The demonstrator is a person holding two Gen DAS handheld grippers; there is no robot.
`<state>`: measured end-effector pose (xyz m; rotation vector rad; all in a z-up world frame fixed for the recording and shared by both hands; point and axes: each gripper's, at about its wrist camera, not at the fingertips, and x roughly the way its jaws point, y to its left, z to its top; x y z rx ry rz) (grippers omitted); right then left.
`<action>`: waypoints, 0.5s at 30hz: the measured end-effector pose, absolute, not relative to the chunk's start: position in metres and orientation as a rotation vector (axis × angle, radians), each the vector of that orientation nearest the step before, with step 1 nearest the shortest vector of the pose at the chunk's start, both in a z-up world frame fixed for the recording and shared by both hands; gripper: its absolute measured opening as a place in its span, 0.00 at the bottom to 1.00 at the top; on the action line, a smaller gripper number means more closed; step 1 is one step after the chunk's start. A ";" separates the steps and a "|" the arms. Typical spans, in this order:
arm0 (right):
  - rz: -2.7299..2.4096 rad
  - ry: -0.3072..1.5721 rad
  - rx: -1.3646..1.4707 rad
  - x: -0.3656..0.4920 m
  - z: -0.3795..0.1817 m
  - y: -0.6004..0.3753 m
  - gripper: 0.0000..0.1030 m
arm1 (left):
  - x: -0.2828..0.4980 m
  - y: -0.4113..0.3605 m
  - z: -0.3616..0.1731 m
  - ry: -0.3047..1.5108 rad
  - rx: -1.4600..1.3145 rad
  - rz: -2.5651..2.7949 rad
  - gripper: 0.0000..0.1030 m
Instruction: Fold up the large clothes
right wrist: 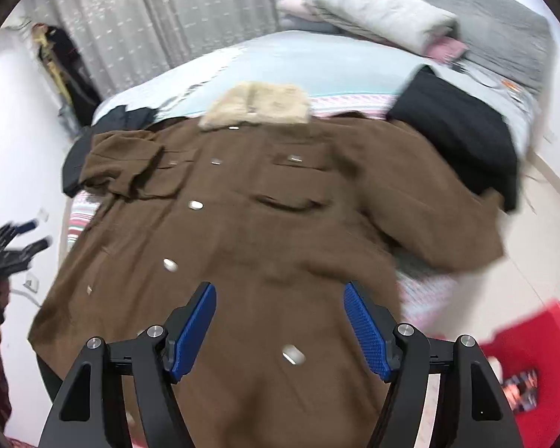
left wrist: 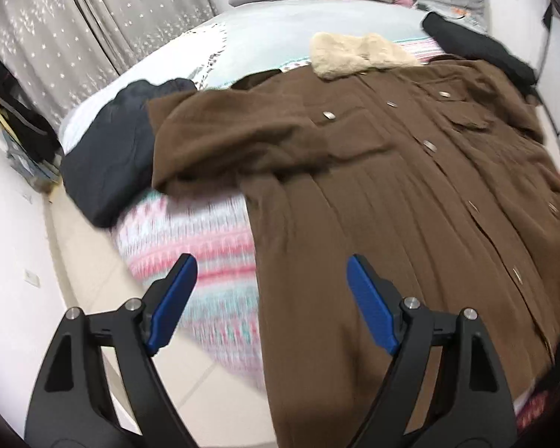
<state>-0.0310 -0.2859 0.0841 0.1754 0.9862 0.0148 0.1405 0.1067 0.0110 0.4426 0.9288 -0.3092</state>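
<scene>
Two dark garments flank the brown coat [right wrist: 242, 224] spread face-up on the bed [left wrist: 317, 26] — one [left wrist: 108, 164] by its folded left sleeve, one [right wrist: 463, 138] at its right shoulder; pillows [right wrist: 377, 11] lie beyond the fur collar [right wrist: 257, 106]. Left gripper [left wrist: 271, 272] and right gripper [right wrist: 280, 298] hover above the coat, jaws spread, pinching nothing.

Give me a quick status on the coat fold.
Left gripper open, empty. Right gripper open, empty. Brown coat spread on bed, sleeves folded in. Black garment beside its shoulder.
</scene>
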 end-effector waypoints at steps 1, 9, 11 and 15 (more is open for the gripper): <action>0.034 0.991 0.172 -0.021 0.080 -0.275 0.70 | 0.152 0.099 0.009 0.924 0.453 -0.304 0.80; 0.118 1.040 0.109 0.041 0.051 -0.235 0.70 | 0.238 0.032 -0.022 0.920 0.520 -0.305 0.80; 0.126 1.066 0.121 0.052 0.033 -0.233 0.70 | 0.259 0.020 -0.037 0.947 0.503 -0.300 0.80; 0.134 1.125 0.169 0.066 -0.005 -0.235 0.70 | 0.295 0.005 -0.077 1.027 0.505 -0.244 0.80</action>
